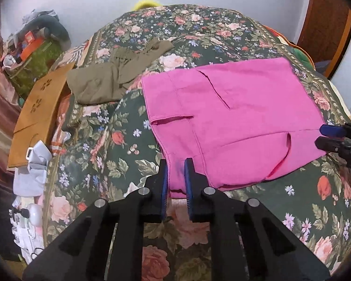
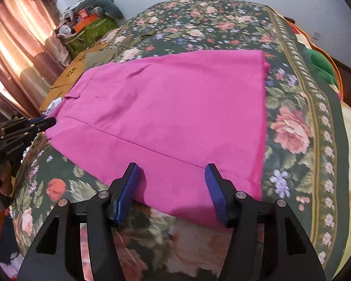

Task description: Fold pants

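Pink pants [image 1: 231, 117] lie flat on the floral bedspread [image 1: 119, 149], folded lengthwise; they also fill the middle of the right wrist view [image 2: 175, 117]. My left gripper [image 1: 176, 164] is at the pants' near left corner, its jaws narrowly apart with pink cloth between them. It also shows at the left in the right wrist view [image 2: 48, 121]. My right gripper [image 2: 172, 168] is open wide, its fingers over the near edge of the pants by the hem end. It shows at the right edge of the left wrist view [image 1: 319, 135].
Olive green pants [image 1: 112, 75] lie crumpled at the far left of the bed. A brown cardboard piece [image 1: 39, 107] and white cloth [image 1: 32, 164] sit at the bed's left edge. A cluttered green box [image 2: 91, 30] stands beyond. A green item [image 2: 320, 65] lies at the right.
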Demonstrator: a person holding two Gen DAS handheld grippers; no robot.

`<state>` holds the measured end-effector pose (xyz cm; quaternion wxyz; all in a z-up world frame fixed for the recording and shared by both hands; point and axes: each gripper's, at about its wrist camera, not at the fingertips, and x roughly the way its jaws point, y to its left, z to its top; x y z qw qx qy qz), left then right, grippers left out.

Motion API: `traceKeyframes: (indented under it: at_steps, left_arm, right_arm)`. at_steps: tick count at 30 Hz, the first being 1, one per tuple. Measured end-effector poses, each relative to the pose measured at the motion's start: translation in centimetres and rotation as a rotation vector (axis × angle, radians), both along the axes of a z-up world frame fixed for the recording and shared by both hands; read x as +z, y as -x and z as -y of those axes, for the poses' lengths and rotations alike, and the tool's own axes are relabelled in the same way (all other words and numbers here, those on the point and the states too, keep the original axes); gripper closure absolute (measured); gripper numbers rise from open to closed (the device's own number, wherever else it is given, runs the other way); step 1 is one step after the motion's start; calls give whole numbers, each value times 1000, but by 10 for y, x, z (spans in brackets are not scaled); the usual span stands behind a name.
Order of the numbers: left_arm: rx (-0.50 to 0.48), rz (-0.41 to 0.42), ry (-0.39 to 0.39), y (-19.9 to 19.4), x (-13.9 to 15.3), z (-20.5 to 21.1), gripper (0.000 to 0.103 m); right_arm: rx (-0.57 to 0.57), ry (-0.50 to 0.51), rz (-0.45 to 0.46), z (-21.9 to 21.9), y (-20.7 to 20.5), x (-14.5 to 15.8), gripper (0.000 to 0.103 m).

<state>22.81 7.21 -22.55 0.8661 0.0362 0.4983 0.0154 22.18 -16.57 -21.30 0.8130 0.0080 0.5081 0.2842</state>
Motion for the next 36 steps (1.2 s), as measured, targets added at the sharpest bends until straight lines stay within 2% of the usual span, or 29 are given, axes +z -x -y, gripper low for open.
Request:
traceKeyframes:
  at_steps: [4,8,12,17,19,21,25,28,29,30,36]
  left_arm:
    - [11,0,22,0,-1,-3,87]
    - [5,3,12,2,1,-5,83]
    - [13,-2,-13,4,5,-7,71]
    - [20,-5,-5,-1,20,-13,69]
    - [23,12,2,-7,28,-15,64]
    - [26,31,-5,-13,35,-15,51]
    - [25,76,-6,-31,52,-13,44]
    - [38,100,5,-49,60,-13,27]
    - [52,110,-2,-54,61,-13,18]
    - [64,122,-13,-60,62,-13,15]
    - [89,112,-25,-94,55,-21,15]
  right_arm:
    - [-14,33,12,12,6,-1,51]
    - [-25,85,35,20,10,0,51]
    - [-41,119,34,33,9,0,50]
    - [-46,147,32,43,5,6,49]
    - [-54,126,44,47,2,12,49]
    - [-60,112,50,50,-4,18,49]
    - [-85,101,97,50,-24,36,49]
    - [-104,72,128,49,-38,48,48]
    - [-108,63,140,49,-45,53,47]
    - [-111,59,156,48,-51,56,46]
    - [-134,65,192,43,-90,57,45]
